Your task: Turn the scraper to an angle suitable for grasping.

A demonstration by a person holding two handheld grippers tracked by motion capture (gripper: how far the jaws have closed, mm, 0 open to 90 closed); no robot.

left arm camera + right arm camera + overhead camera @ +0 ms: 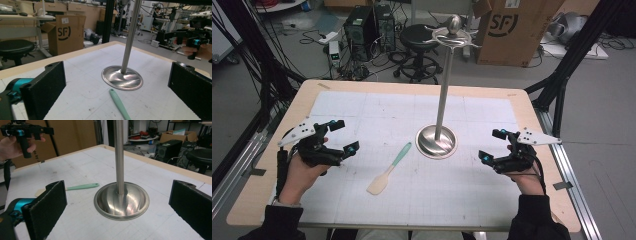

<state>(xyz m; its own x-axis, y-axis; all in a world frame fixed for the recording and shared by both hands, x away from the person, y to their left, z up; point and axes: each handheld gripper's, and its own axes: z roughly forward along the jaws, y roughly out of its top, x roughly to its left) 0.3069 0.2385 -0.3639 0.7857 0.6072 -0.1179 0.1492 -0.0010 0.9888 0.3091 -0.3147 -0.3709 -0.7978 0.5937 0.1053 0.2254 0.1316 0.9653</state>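
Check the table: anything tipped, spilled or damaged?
Nothing stands out. The steel pole stand is upright, the mint-handled spatula lies flat beside its base, apart from it, and both grippers, left and right, are open and empty.

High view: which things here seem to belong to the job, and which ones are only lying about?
Likely for the job:
spatula
metal stand
left gripper
right gripper

Just lying about:
cardboard box
black stool
computer towers

Black stool (418, 36), cardboard box (503, 30), grey floor (607, 100) behind table.

Black sleeves; black grippers, teal accents, grey three-cornered plates
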